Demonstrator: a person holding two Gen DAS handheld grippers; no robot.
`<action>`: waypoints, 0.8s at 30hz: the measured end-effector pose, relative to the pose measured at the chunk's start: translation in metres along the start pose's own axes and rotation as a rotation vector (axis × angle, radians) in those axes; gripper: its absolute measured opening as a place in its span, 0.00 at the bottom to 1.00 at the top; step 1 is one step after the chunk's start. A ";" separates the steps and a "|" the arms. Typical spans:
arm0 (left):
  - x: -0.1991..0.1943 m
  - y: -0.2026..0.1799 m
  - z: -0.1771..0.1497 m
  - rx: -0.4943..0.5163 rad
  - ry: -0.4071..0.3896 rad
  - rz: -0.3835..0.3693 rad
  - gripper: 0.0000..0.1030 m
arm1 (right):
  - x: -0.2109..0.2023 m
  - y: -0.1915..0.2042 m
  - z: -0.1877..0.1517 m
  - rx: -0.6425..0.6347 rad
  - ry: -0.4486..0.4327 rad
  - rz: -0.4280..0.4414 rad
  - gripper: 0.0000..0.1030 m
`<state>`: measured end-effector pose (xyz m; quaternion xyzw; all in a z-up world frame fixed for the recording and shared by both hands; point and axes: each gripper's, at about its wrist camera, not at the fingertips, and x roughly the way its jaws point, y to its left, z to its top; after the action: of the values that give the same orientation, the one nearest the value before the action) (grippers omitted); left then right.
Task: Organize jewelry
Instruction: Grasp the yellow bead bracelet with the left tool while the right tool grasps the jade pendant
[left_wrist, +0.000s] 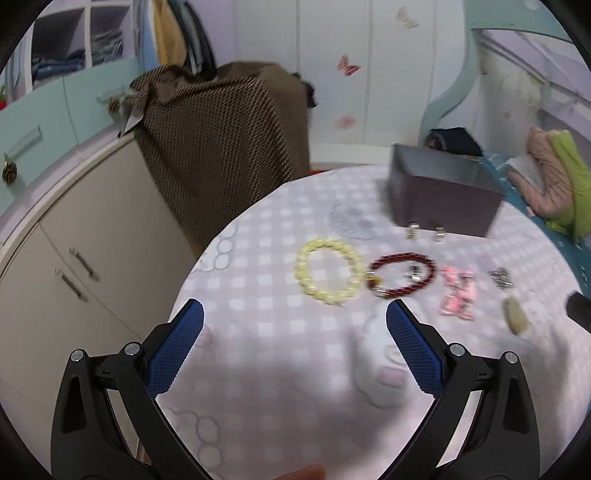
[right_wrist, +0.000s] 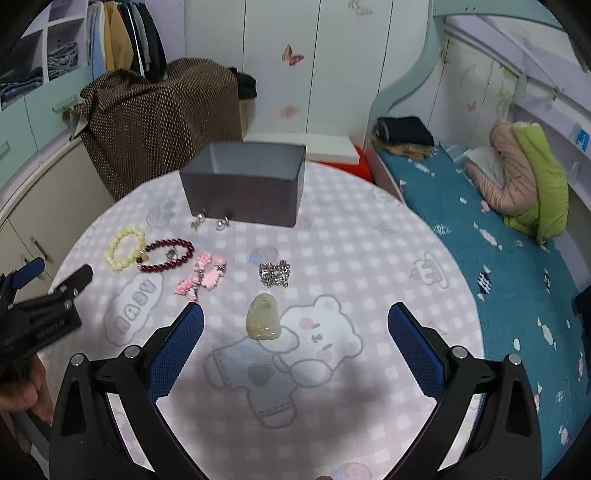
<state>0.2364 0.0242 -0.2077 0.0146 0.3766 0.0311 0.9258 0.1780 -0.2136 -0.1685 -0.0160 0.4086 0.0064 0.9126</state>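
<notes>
The round desk (right_wrist: 369, 236) wears a pink checked cloth. At its far side stands the grey box (right_wrist: 243, 184), open on top; no jewelry shows inside. I think the job has hardly begun, because every piece lies out on the cloth. The left claw (left_wrist: 294, 314) and right claw (right_wrist: 295, 317) are both spread wide, holding nothing. The yellow bead bracelet (right_wrist: 125, 248) touches the dark red bracelet (right_wrist: 166, 254). Beside them are pink charms (right_wrist: 202, 277), a silver chain (right_wrist: 275, 273), a pale green pendant (right_wrist: 263, 320), and two pearl earrings (right_wrist: 210, 221) by the box.
</notes>
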 end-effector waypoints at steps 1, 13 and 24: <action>0.005 0.002 0.001 -0.006 0.007 0.007 0.95 | 0.004 -0.001 0.000 0.002 0.010 0.002 0.93; 0.080 0.013 0.023 0.007 0.150 0.109 0.95 | 0.057 -0.006 -0.005 0.000 0.116 0.030 0.93; 0.086 0.008 0.027 -0.027 0.153 -0.024 0.57 | 0.072 0.009 -0.012 -0.088 0.126 0.101 0.34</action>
<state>0.3168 0.0384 -0.2477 -0.0046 0.4461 0.0262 0.8946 0.2165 -0.2050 -0.2301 -0.0358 0.4648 0.0695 0.8819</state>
